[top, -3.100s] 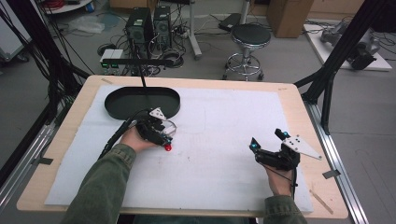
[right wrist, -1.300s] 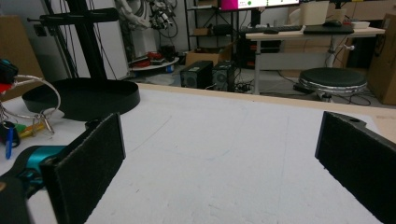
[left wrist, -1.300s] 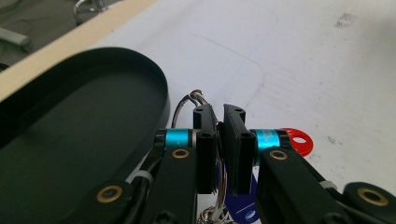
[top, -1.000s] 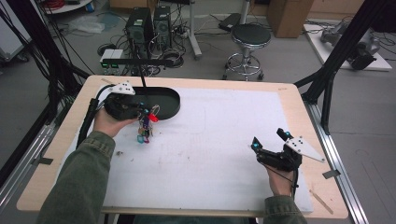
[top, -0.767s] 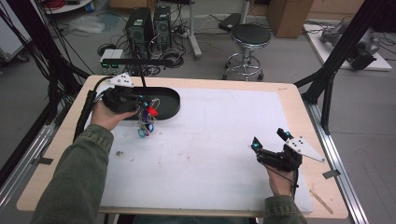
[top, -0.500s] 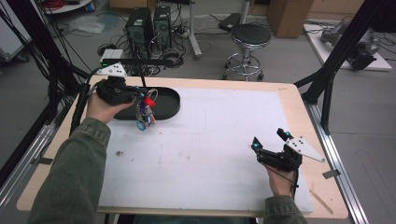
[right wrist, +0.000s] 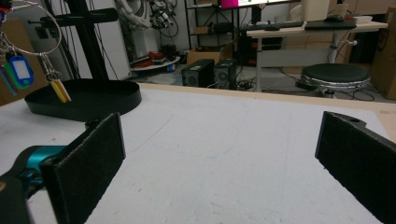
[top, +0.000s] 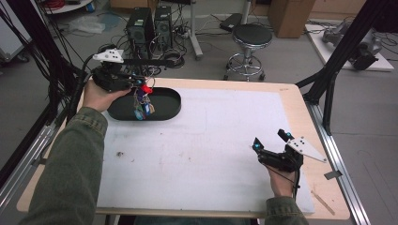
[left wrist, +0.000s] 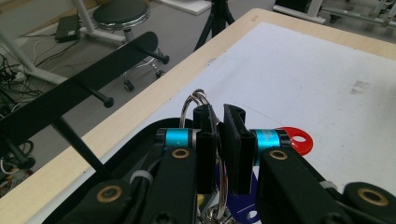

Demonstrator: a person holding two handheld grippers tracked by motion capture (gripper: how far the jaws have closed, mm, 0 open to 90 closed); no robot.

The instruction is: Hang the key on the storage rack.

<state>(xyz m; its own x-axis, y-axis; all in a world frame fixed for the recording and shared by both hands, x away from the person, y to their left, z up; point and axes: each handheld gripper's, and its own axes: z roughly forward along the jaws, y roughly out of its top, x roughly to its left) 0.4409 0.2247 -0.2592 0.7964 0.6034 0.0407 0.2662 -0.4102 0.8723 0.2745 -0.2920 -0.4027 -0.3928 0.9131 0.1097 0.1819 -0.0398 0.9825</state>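
Keyring point(top: 142, 101) clamped in left gripper point(top: 137, 83), lifted over black tray point(top: 164, 108); hanging on rack peg point(left wrist: 95, 94) remains; right gripper point(top: 271, 143) gapes empty.

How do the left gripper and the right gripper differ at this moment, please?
The left gripper is shut on the metal key ring with coloured tags; the right gripper stands open with nothing between its jaws. The left is raised above the black oval tray, by the black peg rack; the right sits low over the white mat. Both have black jaws with teal fittings.
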